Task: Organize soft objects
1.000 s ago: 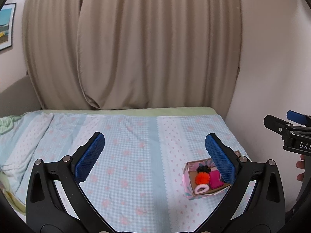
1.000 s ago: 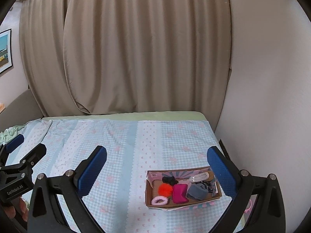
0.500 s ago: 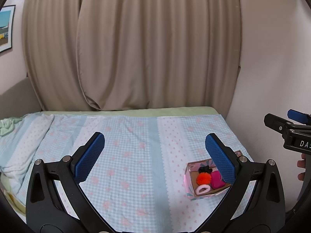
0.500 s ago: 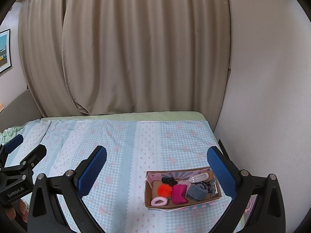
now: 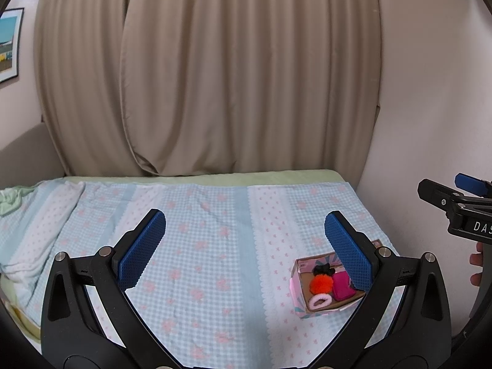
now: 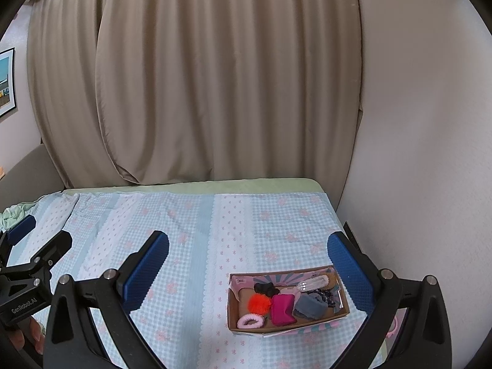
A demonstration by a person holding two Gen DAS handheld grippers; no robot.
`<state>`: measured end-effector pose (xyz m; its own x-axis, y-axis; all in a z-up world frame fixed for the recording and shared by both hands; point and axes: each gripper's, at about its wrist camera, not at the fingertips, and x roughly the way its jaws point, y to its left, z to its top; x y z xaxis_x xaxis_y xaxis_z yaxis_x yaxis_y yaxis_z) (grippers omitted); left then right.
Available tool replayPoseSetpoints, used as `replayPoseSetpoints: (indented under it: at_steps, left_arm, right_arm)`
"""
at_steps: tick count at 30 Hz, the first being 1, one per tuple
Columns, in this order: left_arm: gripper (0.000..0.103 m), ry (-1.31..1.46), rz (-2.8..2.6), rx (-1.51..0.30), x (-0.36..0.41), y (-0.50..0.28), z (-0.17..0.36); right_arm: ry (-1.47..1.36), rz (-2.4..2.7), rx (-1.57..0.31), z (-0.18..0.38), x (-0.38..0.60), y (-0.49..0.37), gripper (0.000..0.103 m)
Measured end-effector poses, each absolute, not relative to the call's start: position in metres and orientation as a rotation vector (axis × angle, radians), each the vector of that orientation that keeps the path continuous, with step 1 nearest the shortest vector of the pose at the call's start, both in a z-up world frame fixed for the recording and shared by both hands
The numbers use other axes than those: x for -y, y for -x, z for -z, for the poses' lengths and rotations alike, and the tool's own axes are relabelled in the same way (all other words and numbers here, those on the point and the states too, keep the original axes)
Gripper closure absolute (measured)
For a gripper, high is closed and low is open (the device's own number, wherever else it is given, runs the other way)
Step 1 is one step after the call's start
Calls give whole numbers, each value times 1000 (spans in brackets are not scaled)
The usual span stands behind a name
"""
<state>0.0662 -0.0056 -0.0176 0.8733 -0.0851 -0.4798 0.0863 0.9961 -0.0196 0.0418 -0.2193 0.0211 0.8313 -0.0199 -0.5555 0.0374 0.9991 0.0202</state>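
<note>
Both tongs hang above the bed with their blue pads spread wide apart and nothing between them: the left gripper (image 5: 244,246) and the right gripper (image 6: 249,264). 1 open cardboard box (image 6: 344,303) lies on the checked bedspread (image 6: 196,221), below and just inside the right gripper's right finger. In it: 1 orange pom-pom (image 6: 259,303), 1 pink scrunchie (image 6: 250,320), 1 magenta pouch (image 6: 282,309), 1 black hair tie (image 6: 264,289), 1 grey cloth item (image 6: 309,306), 1 clear clip (image 6: 313,283).
</note>
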Motion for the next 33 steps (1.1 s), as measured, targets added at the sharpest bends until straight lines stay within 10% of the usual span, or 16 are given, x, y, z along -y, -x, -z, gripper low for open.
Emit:
replayPoseSetpoints:
  at_steps: [33]
  left_arm:
    - [1, 3, 98, -509, -3, -85, 22]
  right_arm:
    - [-28, 29, -614, -19, 212, -55, 0]
